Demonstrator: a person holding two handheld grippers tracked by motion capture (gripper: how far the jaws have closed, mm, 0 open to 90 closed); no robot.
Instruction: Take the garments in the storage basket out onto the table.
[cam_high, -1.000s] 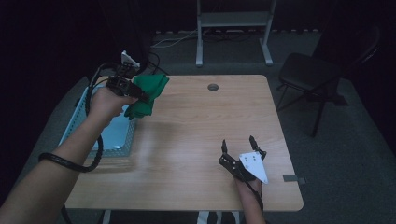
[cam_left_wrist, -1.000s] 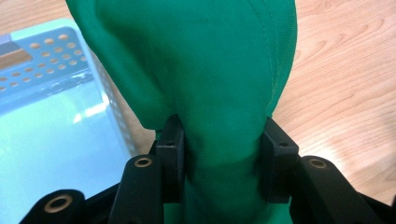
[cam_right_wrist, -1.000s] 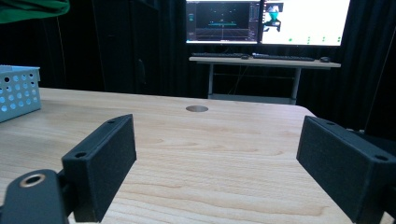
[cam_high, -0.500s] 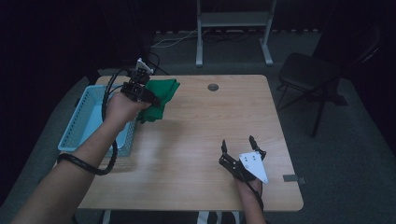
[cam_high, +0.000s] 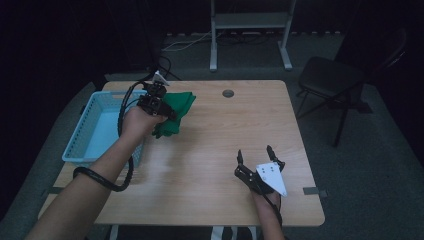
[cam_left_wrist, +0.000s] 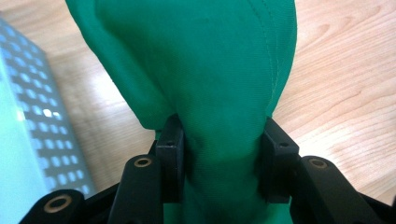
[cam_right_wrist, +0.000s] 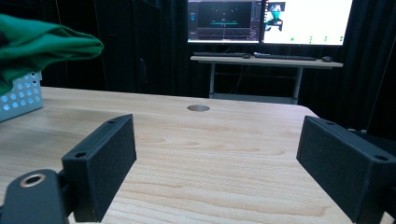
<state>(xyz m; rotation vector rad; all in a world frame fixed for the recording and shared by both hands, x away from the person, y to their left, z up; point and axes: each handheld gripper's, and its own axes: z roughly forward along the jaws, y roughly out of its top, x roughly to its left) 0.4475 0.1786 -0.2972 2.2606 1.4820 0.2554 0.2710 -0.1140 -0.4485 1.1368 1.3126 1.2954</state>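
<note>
Broadly, the wooden table spans the middle of the high view, pale grain with a small round hole toward its 12 o'clock edge. At the table's 9 o'clock side sits a light blue perforated basket, long and rectangular.

Just beside the basket's 2 o'clock corner is the green cloth, a soft, matte, deep green fabric bunched into folds, with a stitched seam visible in the left gripper view. It hangs above the tabletop in a loose wad; its long axis runs roughly from 7 o'clock to 1 o'clock in the high view, the broader end toward 1 o'clock.

The left gripper is clenched on this cloth: in the left gripper view both black jaws press a thick gather of fabric between them, the rest ballooning upward beyond the pads.

At the table's 5 o'clock area the right gripper rests low over bare wood, jaws spread wide apart and holding nothing, well apart from the cloth.
</note>
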